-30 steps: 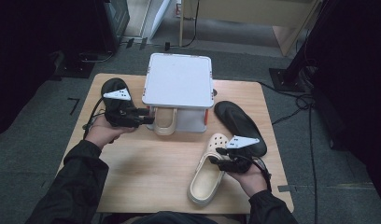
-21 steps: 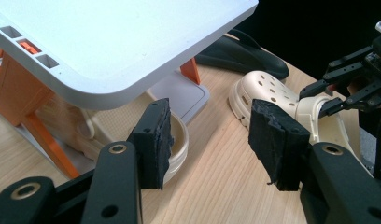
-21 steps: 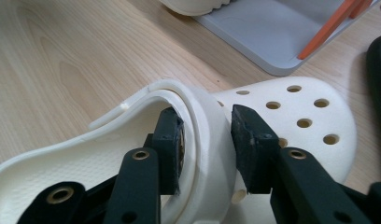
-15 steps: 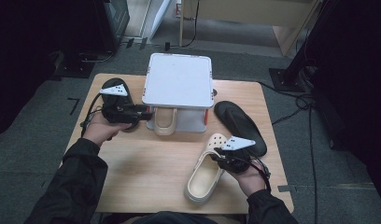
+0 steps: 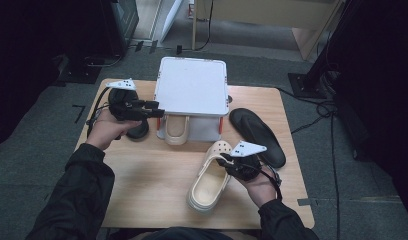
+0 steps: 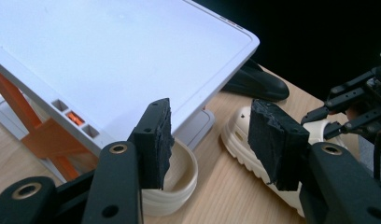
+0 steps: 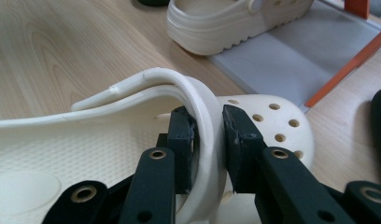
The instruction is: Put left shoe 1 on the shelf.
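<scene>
Right gripper [image 5: 226, 161], lower right of the high view: its fingers [image 7: 181, 140], just closing, pinch the strap and rim of the cream clog [image 5: 208, 182] lying on the bench [image 5: 142, 185]. Left gripper [image 5: 159, 113], upper left: fingers apart, empty, beside the white rack [image 5: 192, 92].

A black sandal [image 5: 257, 136] lies on the wooden table [image 5: 142, 185] beside a white shelf [image 5: 192, 92].
</scene>
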Demonstrator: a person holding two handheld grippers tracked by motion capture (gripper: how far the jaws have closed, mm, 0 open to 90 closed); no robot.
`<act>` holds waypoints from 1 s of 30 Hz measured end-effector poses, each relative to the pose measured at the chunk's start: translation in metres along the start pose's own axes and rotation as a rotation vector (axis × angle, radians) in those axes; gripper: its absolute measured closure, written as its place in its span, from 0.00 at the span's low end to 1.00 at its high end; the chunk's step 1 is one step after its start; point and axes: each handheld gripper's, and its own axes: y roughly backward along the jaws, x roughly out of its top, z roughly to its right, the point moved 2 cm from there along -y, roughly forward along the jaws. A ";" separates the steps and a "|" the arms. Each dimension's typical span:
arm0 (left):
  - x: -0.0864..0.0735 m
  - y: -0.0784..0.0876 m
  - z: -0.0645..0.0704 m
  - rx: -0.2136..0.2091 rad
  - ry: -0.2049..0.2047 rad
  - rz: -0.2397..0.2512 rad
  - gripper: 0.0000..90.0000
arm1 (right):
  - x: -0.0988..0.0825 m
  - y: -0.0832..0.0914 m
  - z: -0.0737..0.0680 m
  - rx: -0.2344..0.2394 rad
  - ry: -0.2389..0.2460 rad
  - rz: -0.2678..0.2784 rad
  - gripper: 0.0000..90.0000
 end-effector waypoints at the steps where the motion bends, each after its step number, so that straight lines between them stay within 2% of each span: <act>1: 0.000 0.000 0.000 0.000 0.000 0.000 0.55 | 0.000 0.000 0.000 0.000 0.000 0.000 0.83; 5: 0.004 -0.005 -0.013 0.002 0.035 -0.005 0.56 | 0.007 -0.004 0.000 0.010 0.015 0.010 0.84; 7: 0.004 -0.008 -0.015 0.008 0.035 -0.012 0.56 | 0.008 -0.005 0.000 0.010 0.012 0.009 0.84; 11: 0.002 -0.016 -0.024 0.023 0.051 -0.025 0.56 | 0.019 -0.011 -0.001 0.011 0.045 0.028 0.84; 15: -0.001 -0.016 -0.027 0.013 0.061 -0.012 0.58 | 0.027 -0.015 -0.002 0.010 0.062 0.033 0.85; 16: -0.001 -0.016 -0.027 0.011 0.063 -0.009 0.58 | 0.033 -0.020 0.001 0.001 0.087 0.045 0.85; 18: -0.001 -0.016 -0.027 0.018 0.056 -0.011 0.59 | 0.039 -0.023 0.003 -0.003 0.102 0.057 0.85; 20: -0.001 -0.016 -0.026 0.023 0.053 -0.013 0.59 | 0.041 -0.024 0.004 -0.004 0.095 0.056 0.85; 24: 0.000 -0.017 -0.026 0.024 0.050 -0.021 0.60 | 0.052 -0.036 0.013 -0.027 0.133 0.063 0.85; 26: 0.000 -0.016 -0.027 0.025 0.050 -0.021 0.61 | 0.053 -0.038 0.014 -0.030 0.136 0.064 0.85; 30: -0.001 -0.017 -0.026 0.029 0.047 -0.018 0.61 | 0.054 -0.053 0.022 -0.053 0.144 0.051 0.84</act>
